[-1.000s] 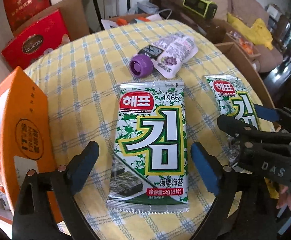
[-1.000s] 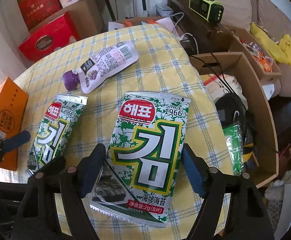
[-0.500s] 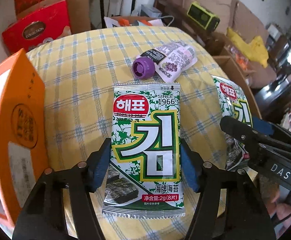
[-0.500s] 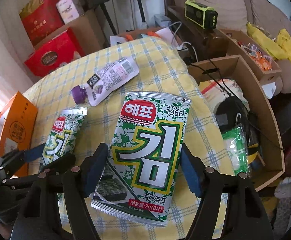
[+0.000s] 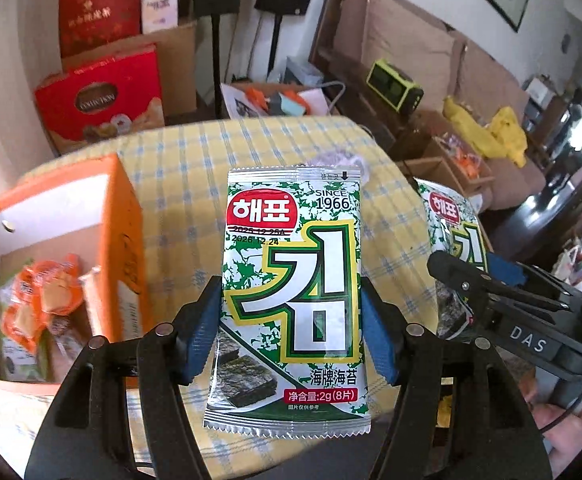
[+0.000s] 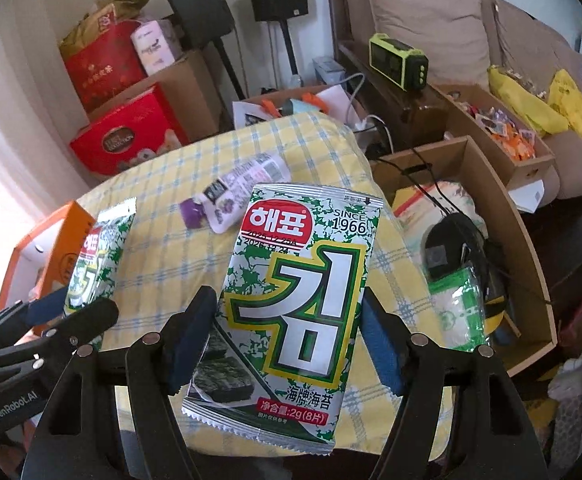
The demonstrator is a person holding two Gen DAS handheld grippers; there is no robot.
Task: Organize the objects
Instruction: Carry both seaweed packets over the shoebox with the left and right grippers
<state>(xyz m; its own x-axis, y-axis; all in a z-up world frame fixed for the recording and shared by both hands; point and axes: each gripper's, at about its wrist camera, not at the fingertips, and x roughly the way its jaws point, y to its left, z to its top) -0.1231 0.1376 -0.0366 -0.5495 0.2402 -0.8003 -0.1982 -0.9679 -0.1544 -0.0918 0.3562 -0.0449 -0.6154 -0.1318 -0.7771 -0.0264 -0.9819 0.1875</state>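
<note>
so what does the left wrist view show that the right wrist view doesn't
Only the left wrist view looks down into the orange box, with orange snack packs inside. Only the right wrist view shows the purple-capped pouch clearly and the open cardboard box beside the table. Both show the checked tablecloth and two seaweed packets, the left gripper shut on one and the right gripper shut on the other.
</note>
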